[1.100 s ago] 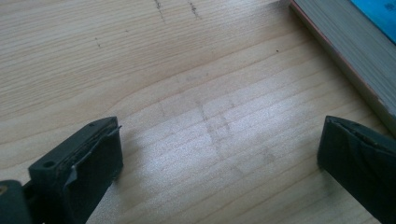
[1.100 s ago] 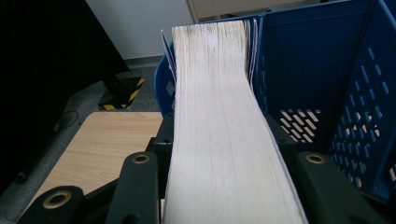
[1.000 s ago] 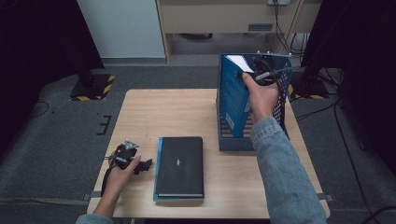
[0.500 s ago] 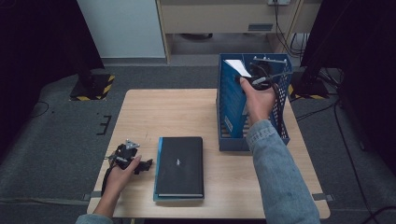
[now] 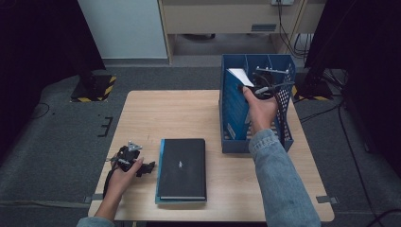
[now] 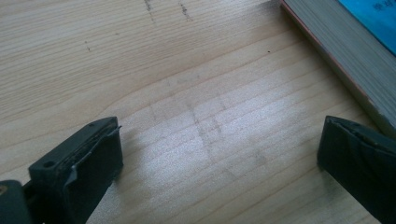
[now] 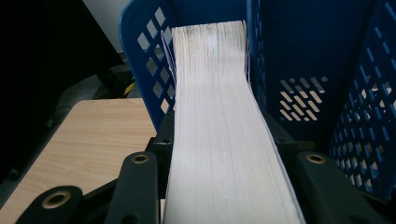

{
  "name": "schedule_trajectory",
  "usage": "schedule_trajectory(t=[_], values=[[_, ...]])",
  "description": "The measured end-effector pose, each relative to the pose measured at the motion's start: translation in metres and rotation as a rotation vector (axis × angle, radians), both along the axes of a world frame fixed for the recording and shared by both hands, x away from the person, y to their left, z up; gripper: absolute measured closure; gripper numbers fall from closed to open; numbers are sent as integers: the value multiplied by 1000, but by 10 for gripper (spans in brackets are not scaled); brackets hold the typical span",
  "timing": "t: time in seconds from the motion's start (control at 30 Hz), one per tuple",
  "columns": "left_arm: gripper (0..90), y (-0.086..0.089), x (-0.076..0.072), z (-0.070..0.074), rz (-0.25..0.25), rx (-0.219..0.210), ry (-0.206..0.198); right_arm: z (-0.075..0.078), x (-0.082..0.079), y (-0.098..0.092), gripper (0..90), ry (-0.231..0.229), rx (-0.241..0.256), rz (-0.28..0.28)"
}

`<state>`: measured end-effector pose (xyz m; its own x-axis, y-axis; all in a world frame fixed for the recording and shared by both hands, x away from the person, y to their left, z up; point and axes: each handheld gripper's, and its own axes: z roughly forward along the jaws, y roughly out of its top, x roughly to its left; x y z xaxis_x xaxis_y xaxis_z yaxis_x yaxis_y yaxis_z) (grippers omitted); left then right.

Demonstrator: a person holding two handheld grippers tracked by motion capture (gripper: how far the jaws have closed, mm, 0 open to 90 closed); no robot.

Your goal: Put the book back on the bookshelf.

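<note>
Blue file rack point(image 5: 283, 137) stood on the table; the right gripper point(image 5: 259, 90) clenched a book point(image 7: 219, 135), lowering it into what looked like the left slot. The left gripper point(image 5: 137, 163) rested released. Next, letting go seemed due.

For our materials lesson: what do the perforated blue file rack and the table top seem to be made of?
Perforated blue file rack: likely moulded plastic, smooth, even colour, neat punched-looking holes. Pale table top: wood or wood-look laminate, matt, with running grain lines.

Matt pale wood table point(image 5: 179, 113), perforated blue plastic rack point(image 5: 283, 118), paper-edged book point(image 7: 219, 116)
</note>
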<state>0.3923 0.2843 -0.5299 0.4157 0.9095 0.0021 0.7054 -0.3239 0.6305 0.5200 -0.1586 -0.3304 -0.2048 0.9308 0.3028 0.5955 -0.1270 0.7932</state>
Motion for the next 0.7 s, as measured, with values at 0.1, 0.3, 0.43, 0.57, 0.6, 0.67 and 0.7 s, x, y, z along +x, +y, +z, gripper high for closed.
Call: schedule_trajectory(t=[0.1, 0.3, 0.43, 0.57, 0.6, 0.67, 0.7], values=[[0, 0, 0, 0, -5, 1, 3, -2, -1, -1, 584, -4, 1, 1], [0, -1, 0, 0, -6, 0, 3, -3, -5, -2, 583, -1, -6, 13], [0, -2, 0, 0, -6, -2, 4, -6, -10, -3, 582, -7, -21, 26], [0, -2, 0, 0, -7, -3, 7, -8, -16, -5, 582, -4, -27, 33], [0, -2, 0, 0, -8, -2, 7, -8, -17, -5, 582, -4, -26, 32], [0, -2, 0, 0, -8, -2, 7, -10, -19, -6, 582, -7, -24, 32], [0, -2, 0, 0, -8, -2, 7, -10, -20, -7, 582, -9, -27, 34]])
